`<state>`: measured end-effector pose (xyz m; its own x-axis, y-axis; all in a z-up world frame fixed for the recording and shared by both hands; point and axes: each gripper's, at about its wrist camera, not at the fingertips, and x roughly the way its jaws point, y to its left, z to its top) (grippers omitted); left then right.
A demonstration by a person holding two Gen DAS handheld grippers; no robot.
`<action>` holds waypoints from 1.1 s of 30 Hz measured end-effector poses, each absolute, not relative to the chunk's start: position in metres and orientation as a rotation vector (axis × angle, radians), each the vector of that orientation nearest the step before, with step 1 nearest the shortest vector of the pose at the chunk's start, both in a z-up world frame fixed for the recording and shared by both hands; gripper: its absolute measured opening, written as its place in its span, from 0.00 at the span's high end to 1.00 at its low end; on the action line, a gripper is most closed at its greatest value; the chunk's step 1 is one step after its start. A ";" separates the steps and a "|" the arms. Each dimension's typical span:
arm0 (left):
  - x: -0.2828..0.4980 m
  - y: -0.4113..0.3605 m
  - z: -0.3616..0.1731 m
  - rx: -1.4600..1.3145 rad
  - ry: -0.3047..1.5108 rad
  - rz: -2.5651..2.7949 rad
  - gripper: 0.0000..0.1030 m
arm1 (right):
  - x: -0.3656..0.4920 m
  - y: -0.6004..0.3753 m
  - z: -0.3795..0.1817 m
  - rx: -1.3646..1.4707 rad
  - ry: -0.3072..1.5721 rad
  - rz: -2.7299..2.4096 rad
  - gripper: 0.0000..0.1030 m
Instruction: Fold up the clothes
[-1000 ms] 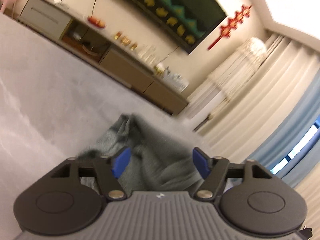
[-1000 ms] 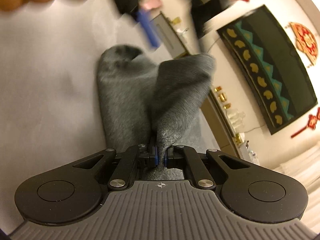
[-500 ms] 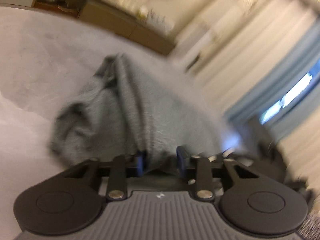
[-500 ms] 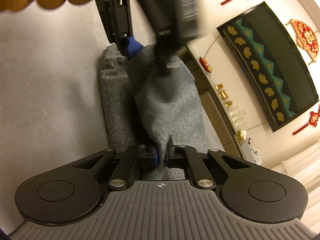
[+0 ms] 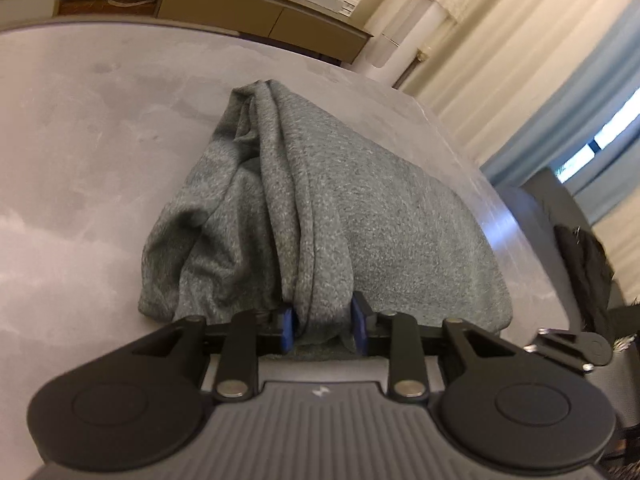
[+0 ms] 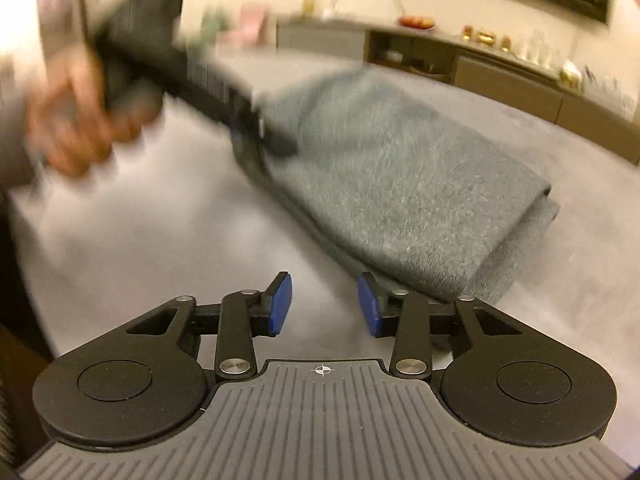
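Two hand-held grippers work one grey garment (image 5: 360,216), which lies partly folded on the pale tabletop (image 5: 80,128) at the centre of both views. The left hand-held gripper (image 5: 322,325) has its blue pads (image 5: 286,328) closed narrowly on a bunched ridge of fabric at the garment's near edge. The right hand-held gripper (image 6: 325,307) hangs with its pads apart and nothing between them, just beside the folded edge at lower right. With only one corner pinched, any pull would likely drag the whole stack askew or spill the loose folds at left of the left wrist view. The thick bunch could also slip from the pads.
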<state>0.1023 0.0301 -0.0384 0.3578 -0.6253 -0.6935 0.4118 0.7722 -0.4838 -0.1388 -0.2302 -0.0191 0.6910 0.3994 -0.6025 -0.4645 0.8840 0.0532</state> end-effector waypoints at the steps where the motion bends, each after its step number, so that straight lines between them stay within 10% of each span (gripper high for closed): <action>1: 0.103 0.030 -0.037 -0.249 1.003 -0.672 0.72 | -0.143 -0.237 -0.014 -0.047 0.608 0.468 0.67; 14: 0.097 0.052 -0.007 -0.274 0.865 -0.526 0.66 | -0.125 -0.286 -0.027 0.272 0.654 0.253 0.67; 19: 0.072 0.049 0.016 -0.296 0.731 -0.633 0.47 | -0.120 -0.296 -0.035 0.316 0.656 0.223 0.64; 25: 0.079 0.045 -0.008 -0.253 0.830 -0.550 0.47 | -0.118 -0.281 -0.039 0.307 0.655 0.317 0.75; 28: 0.079 0.040 -0.011 -0.191 0.853 -0.540 0.43 | -0.113 -0.270 -0.045 0.242 0.728 0.318 0.99; 33: 0.076 0.025 -0.027 0.027 0.879 -0.417 0.39 | -0.110 -0.262 -0.051 0.187 0.811 0.301 0.99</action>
<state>0.0757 0.0247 -0.0273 0.5629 -0.3433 -0.7519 0.3654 0.9193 -0.1461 -0.1103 -0.2621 -0.0509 0.6497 0.3341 -0.6828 -0.1924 0.9413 0.2774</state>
